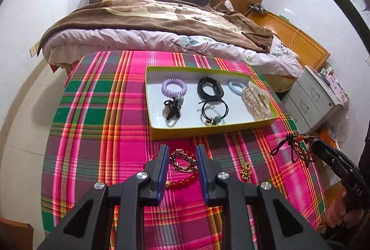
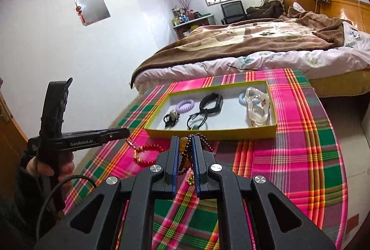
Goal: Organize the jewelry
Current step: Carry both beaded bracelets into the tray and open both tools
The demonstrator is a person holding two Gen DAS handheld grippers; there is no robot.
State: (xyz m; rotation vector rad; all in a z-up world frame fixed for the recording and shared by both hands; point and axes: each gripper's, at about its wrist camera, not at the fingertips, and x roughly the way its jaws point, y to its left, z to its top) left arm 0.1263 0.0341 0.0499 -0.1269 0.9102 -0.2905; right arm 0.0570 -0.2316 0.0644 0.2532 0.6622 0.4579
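Beads (image 2: pixel 186 153) clamped in right tool (image 2: pixel 185 141), lifted off surface (image 2: pixel 300 157); left tool (image 1: pixel 180 153) part-open, holding nothing. Next, likely: carry to tray (image 2: pixel 266 132), release.

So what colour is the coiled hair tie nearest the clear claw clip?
Pale blue hair tie, clearest in the left wrist view.

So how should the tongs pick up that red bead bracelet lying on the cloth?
Come straight down on the red bead bracelet and pinch one side of its ring across the beads, on the arc away from the sparkly bracelet. It lies flat, so nothing stands up to grab.
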